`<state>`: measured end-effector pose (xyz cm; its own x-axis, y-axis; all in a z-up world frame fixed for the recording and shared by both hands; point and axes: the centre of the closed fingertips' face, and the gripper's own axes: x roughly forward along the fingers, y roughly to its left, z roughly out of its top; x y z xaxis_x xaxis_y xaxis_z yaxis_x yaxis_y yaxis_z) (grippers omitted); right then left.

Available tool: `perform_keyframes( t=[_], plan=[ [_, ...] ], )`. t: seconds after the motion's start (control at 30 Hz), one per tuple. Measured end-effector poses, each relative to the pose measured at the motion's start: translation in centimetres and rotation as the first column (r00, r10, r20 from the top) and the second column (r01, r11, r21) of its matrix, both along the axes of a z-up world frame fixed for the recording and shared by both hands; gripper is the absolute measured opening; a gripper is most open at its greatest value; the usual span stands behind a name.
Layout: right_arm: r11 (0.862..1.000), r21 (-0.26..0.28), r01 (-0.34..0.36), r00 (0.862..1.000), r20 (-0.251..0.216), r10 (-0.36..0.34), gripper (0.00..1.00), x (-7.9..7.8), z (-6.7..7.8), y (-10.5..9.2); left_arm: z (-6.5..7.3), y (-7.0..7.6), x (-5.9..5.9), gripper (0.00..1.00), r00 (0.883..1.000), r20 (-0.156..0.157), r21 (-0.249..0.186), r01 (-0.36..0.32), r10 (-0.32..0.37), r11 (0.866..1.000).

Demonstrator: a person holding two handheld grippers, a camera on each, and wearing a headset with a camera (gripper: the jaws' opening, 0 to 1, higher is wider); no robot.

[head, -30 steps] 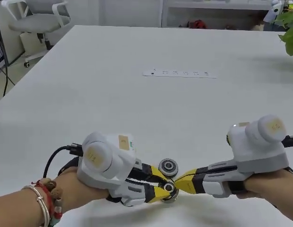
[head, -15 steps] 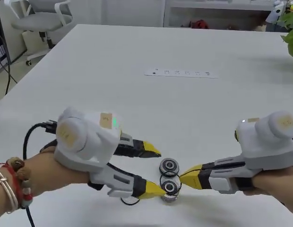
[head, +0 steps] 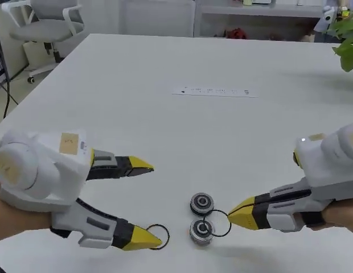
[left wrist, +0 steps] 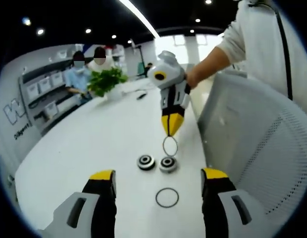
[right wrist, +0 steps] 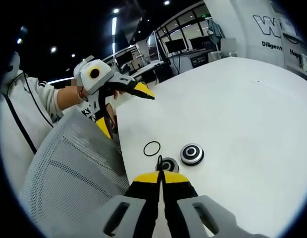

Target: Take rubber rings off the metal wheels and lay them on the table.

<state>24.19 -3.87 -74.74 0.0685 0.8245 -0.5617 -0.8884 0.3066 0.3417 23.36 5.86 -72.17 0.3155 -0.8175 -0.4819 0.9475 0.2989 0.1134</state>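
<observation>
One rubber ring (left wrist: 163, 146) clamped in right gripper (head: 232, 214) beside metal wheels (head: 202, 202) near tabletop's near edge, second ring (left wrist: 156, 198) laid flat, left gripper (head: 151, 203) held wide apart.

Bright even overhead light, faint soft shadows, warped fisheye edges

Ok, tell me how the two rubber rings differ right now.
The loose ring lies flat on the table, free, between the open jaws of the left gripper. The held ring is pinched in the shut right gripper and stands on edge. The held ring hangs just over the nearer wheel, while the loose ring lies apart from it. Both are thin, black loops.
</observation>
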Motion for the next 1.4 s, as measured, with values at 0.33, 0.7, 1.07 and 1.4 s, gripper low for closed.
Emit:
perform_keyframes(
  t=[0.33,0.7,1.07,1.4],
  plan=[
    [0.999,-0.005,-0.036,0.998,0.052,0.036,0.00,-1.0,2.2,0.3,-1.1,3.1,0.0,0.73,0.993,-0.034,-0.033,-0.113,0.112,0.993],
    [0.999,0.012,-0.049,0.996,0.069,0.048,0.00,-1.6,3.6,1.6,-2.3,5.9,-0.1,0.74,0.973,-0.079,-0.063,-0.220,0.215,0.974],
    [0.997,0.017,-0.070,0.995,0.076,0.068,0.00,-1.7,4.1,3.4,-4.0,6.3,-0.5,0.83,0.960,-0.124,-0.069,-0.259,0.249,0.963],
    [0.996,0.023,-0.091,0.994,0.064,0.089,0.00,-1.7,3.4,5.2,-4.8,5.9,-0.6,0.94,0.955,-0.154,-0.074,-0.267,0.254,0.961]
  ],
)
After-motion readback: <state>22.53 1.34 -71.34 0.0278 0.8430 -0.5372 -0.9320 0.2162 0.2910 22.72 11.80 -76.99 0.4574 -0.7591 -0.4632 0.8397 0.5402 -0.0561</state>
